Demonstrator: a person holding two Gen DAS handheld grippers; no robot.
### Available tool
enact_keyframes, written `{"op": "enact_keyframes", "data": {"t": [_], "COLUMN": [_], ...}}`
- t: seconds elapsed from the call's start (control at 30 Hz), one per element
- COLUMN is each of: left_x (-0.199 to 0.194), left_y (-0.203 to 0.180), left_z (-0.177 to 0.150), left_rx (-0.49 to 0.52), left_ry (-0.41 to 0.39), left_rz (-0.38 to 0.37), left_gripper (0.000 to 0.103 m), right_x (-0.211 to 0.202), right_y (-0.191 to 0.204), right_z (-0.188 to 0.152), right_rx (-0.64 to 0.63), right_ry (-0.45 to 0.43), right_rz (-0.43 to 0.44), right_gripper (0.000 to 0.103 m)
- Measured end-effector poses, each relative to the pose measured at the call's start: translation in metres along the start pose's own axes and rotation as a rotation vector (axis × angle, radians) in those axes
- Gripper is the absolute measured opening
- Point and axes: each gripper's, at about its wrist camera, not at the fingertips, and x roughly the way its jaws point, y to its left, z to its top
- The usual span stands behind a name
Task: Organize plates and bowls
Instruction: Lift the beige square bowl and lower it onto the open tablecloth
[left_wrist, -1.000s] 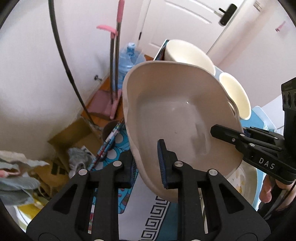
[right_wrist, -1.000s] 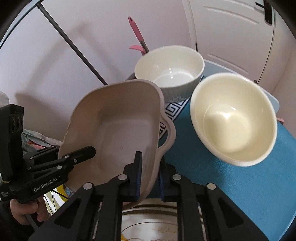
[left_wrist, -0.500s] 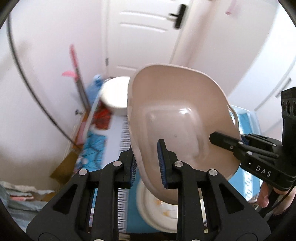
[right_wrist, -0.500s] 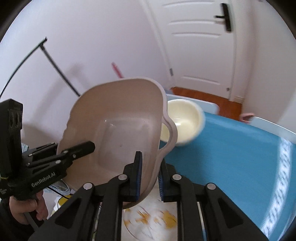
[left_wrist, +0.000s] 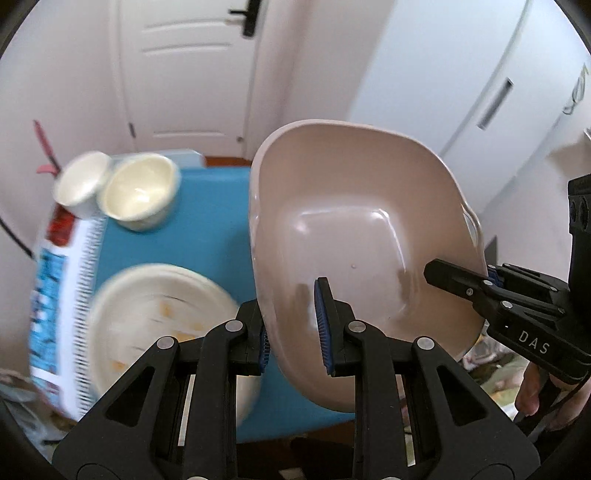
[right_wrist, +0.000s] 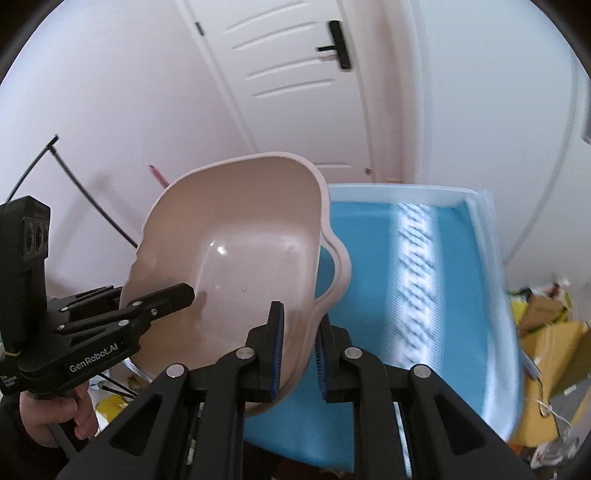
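Note:
A large beige baking dish (left_wrist: 362, 229) with handles is held in the air by both grippers; it also shows in the right wrist view (right_wrist: 236, 266). My left gripper (left_wrist: 293, 328) is shut on its near-left rim. My right gripper (right_wrist: 298, 350) is shut on its opposite rim by the handle and shows from the side in the left wrist view (left_wrist: 476, 291). Below lie a patterned plate (left_wrist: 155, 317), a cream bowl (left_wrist: 138, 192) and a white bowl (left_wrist: 79, 184) on the blue table mat (left_wrist: 218, 221).
The mat's right part (right_wrist: 454, 280) with a white patterned stripe lies under the dish. A white door (right_wrist: 288, 74) and walls stand behind. Cardboard clutter (right_wrist: 550, 332) lies on the floor at right.
Both grippers have swung the dish to the right over the mat. The bowls and plate have slid to the left of the left wrist view and out of the right wrist view.

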Motion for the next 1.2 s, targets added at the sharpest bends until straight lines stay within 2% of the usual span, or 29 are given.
{"op": "enact_keyframes", "data": {"t": [0.17,0.4,0.6,0.8,1.07,1.13,1.2], "left_x": [0.053,0.108,0.127,0.123,0.136,0.137,0.138], "left_y": [-0.032,-0.057,-0.056,-0.058,-0.06,-0.063,-0.064], "left_z": [-0.021,-0.039,-0.05,-0.058,-0.051,-0.053,-0.053], "left_rx": [-0.009,0.023,0.035,0.034,0.023,0.049,0.06], "left_ry": [0.092,0.17,0.182,0.182,0.213,0.227,0.229], "left_rz": [-0.052,-0.034,-0.023,-0.018,-0.014,0.026,0.045], "left_gripper": [0.019,0.019,0.019,0.019,0.019,0.019,0.02], "right_x": [0.008,0.035,0.05,0.058,0.065,0.064,0.063], "right_y": [-0.048,-0.093,-0.104,-0.11,-0.116,-0.115,-0.115], "right_z": [-0.024,-0.053,-0.059,-0.065,-0.066,-0.067,-0.068], "right_rx": [0.036,0.076,0.082,0.1,0.141,0.151,0.163], "right_ry": [0.049,0.101,0.114,0.125,0.15,0.147,0.134], "right_rz": [-0.058,-0.089,-0.092,-0.082,-0.052,-0.046,-0.039], "right_gripper": [0.014,0.014,0.014,0.014,0.015,0.024,0.062]}}
